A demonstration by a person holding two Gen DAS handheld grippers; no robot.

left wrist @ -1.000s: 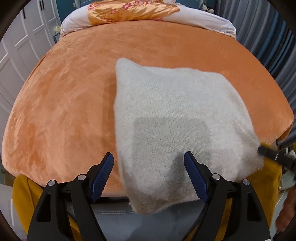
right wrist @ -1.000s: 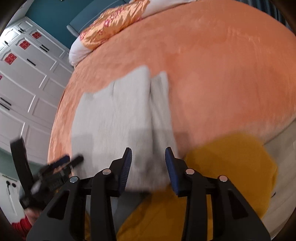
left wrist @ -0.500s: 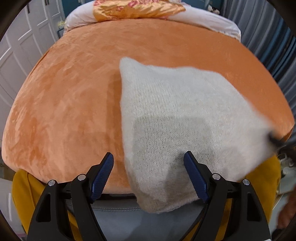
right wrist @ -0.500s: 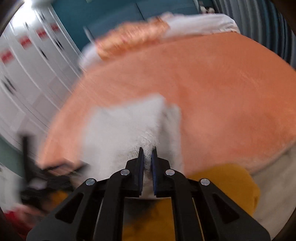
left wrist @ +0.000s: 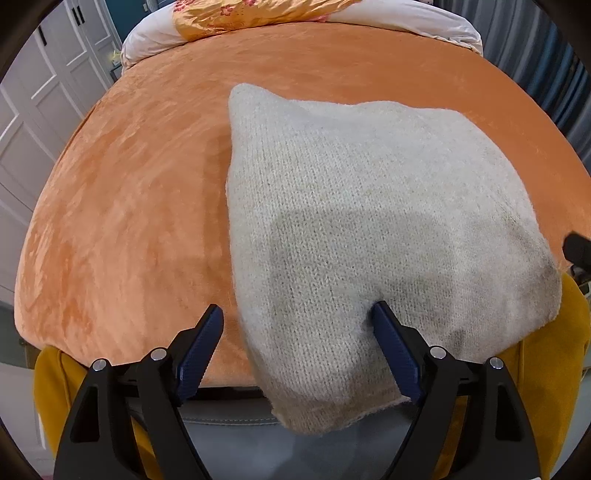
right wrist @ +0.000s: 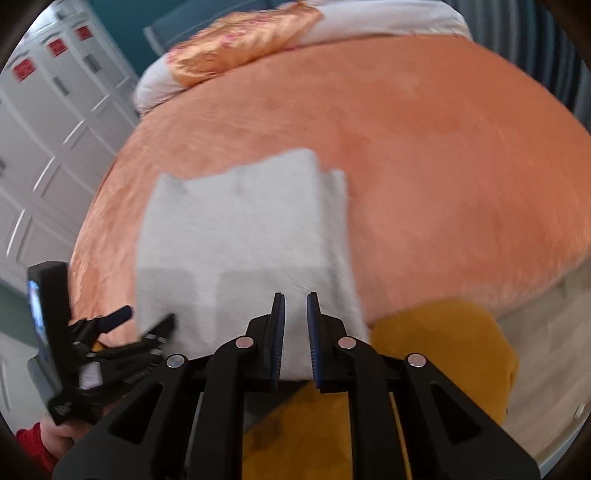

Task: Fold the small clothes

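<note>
Cream knit fills your left wrist view: the folded garment [left wrist: 369,229] lies on the orange plush bedspread [left wrist: 129,203] with its near corner hanging over the bed's front edge, probably so you can reach a free edge. Your left gripper [left wrist: 299,332] stands wide and is opening further; that overhanging corner lies between the blue pads, and the right-hand pad [left wrist: 391,339] touches the knit without a pinch, so nothing is grasped. Straddling the corner like this suits a pickup for the next fold. Beyond the garment, a floral pillow [left wrist: 258,11] sits at the head of the bed, well apart and no obstacle. A mustard-yellow cloth [left wrist: 554,350] hangs below the bed edge, just beside the corner, and could get caught in a low grab.

In your right wrist view, which is motion-blurred, the right gripper [right wrist: 295,325] has its jaws nearly together and parting slightly, hovering over the garment's near right edge [right wrist: 240,240]; I judge nothing clamped between them. A narrower folded strip shows along the garment's right side. Your left hand's gripper [right wrist: 110,332] waits at the left corner. White cupboard doors [right wrist: 44,129] stand off to the side, clear of the work.
</note>
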